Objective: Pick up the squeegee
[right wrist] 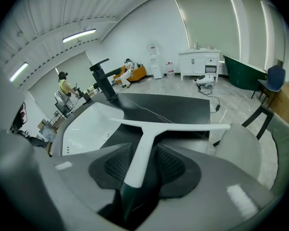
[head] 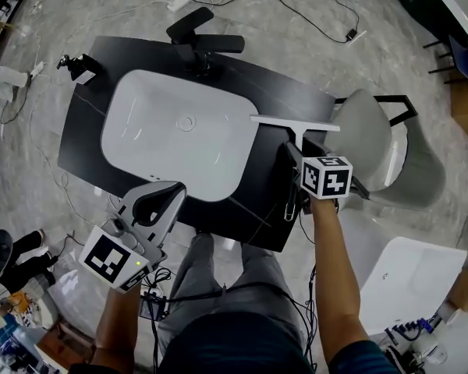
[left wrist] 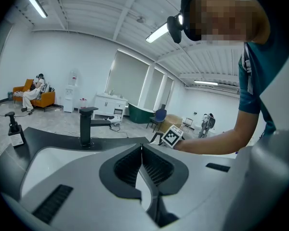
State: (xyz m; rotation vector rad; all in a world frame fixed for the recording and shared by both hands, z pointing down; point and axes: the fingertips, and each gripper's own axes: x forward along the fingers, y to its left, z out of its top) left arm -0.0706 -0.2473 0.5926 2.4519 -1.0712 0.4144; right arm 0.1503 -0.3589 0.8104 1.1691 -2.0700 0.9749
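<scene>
The white squeegee (head: 295,123) lies on the black counter (head: 86,142) just at the right of the white basin (head: 171,131). Its long blade is across the far end and its handle points toward the person. In the right gripper view the squeegee (right wrist: 173,125) shows its handle running down between the two jaws of the right gripper (right wrist: 143,147). The jaws stand apart, with a dark gap between the handle and the pad on the right side, so the pads do not press on it. In the head view the right gripper (head: 291,156) comes from the near side and points down toward the handle.

The left gripper (head: 160,195) is at the front edge of the counter, near the front left part of the basin and well apart from the squeegee. In its own view the left gripper (left wrist: 141,149) has both jaws together, the ribbed pads meet in one line and nothing is between them.

At the far side of the basin stands a black faucet (head: 199,41). A small black soap dispenser (head: 79,67) stands on the far left corner of the counter. At the right of the counter is a white chair (head: 374,142), and cables (head: 296,10) lie on the grey floor behind.
</scene>
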